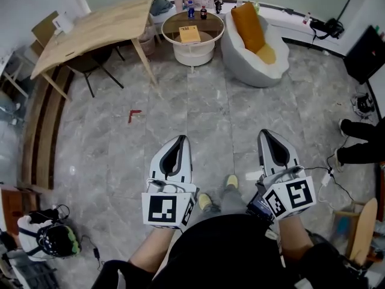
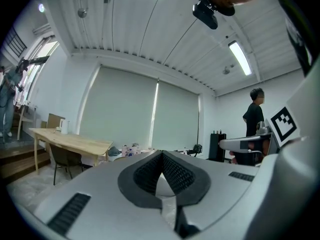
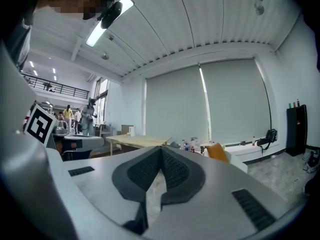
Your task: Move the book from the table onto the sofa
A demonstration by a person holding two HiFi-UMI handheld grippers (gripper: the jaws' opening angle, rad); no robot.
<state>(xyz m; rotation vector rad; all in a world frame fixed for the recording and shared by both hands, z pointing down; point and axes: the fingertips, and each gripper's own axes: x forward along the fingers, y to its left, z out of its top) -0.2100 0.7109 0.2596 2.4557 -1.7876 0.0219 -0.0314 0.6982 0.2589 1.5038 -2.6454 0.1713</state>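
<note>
A yellow book (image 1: 189,34) lies flat on a round white coffee table (image 1: 210,41) at the far end of the room. Right beside that table stands a white sofa chair (image 1: 255,65) with an orange cushion (image 1: 249,24), which also shows in the right gripper view as the orange cushion (image 3: 216,151). My left gripper (image 1: 179,141) and right gripper (image 1: 271,135) are held out over the grey marble floor, well short of the table. Both are shut with nothing between their jaws. Up close, the left gripper (image 2: 161,155) and the right gripper (image 3: 160,150) show their tips meeting.
A long wooden table (image 1: 96,32) with dark chairs stands at the far left. Bottles (image 1: 191,8) sit on the round table's back edge. A red mark (image 1: 134,114) is on the floor. Cables (image 1: 337,179) lie at right, and a person (image 2: 255,119) stands off to one side.
</note>
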